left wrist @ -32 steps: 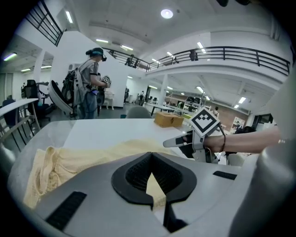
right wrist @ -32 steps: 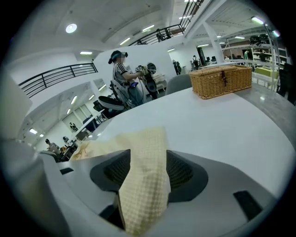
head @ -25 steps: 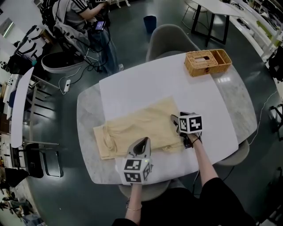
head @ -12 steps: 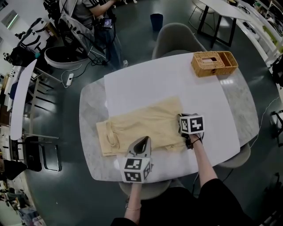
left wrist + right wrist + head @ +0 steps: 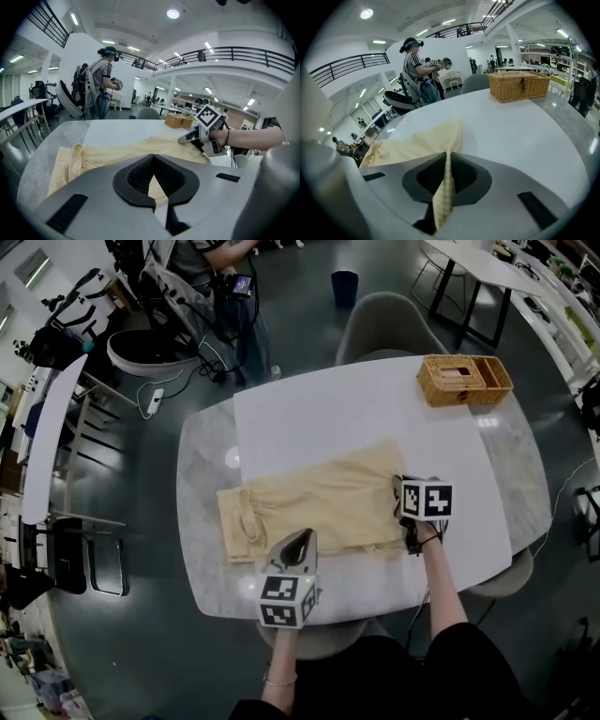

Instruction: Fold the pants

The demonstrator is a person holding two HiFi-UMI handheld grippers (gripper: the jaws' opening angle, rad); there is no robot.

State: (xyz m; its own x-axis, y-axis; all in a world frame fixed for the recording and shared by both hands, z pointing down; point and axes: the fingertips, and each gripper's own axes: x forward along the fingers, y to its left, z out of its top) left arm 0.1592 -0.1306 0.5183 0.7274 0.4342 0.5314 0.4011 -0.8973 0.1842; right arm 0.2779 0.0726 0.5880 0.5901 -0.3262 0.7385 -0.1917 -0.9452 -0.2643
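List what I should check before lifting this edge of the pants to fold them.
1. Right gripper hold: ok; its jaws have just been closing and pinch a corner of the pants.
2. Left gripper hold: ok; fabric sits between its nearly shut jaws.
3. Pants lie spread on the table: ok.
4. Fold path: ok; wicker basket stands apart at the far corner.
5. Bystander: ok; standing away from the table.

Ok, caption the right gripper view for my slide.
Right gripper, its jaws just closed onto the yellow pants; wicker basket behind.
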